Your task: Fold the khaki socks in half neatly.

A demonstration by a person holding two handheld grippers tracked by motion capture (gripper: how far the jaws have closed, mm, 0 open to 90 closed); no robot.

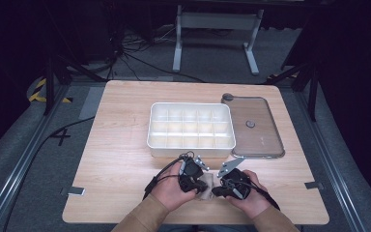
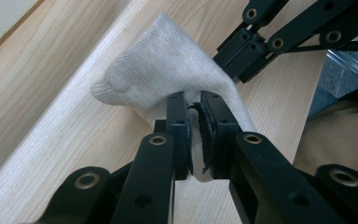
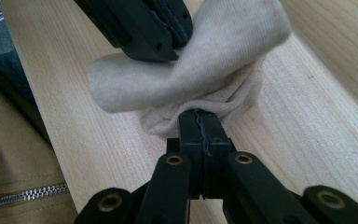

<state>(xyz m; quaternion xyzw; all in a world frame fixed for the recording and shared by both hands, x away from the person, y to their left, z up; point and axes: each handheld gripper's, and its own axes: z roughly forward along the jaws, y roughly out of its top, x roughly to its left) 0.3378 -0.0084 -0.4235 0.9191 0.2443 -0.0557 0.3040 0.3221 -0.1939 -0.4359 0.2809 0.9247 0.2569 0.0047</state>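
Note:
A beige sock (image 1: 206, 190) lies bunched on the wooden table near its front edge, between my two grippers. In the left gripper view the sock (image 2: 158, 65) rises off the wood, and my left gripper (image 2: 194, 100) is shut on a fold of it, with cloth showing in the narrow slit between the pads. In the right gripper view my right gripper (image 3: 198, 116) is shut tight on the sock's (image 3: 219, 51) lower edge, where the fabric puckers. The left gripper (image 3: 168, 37) holds the cloth from above there. From the high view, left gripper (image 1: 200, 185) and right gripper (image 1: 217, 191) point toward each other.
A white compartment tray (image 1: 191, 150) stands just beyond the hands, at the table's middle. Its clear lid (image 1: 265, 135) lies flat to the right of it. Tan sleeves (image 1: 145, 215) come in over the table's front edge (image 1: 101, 222).

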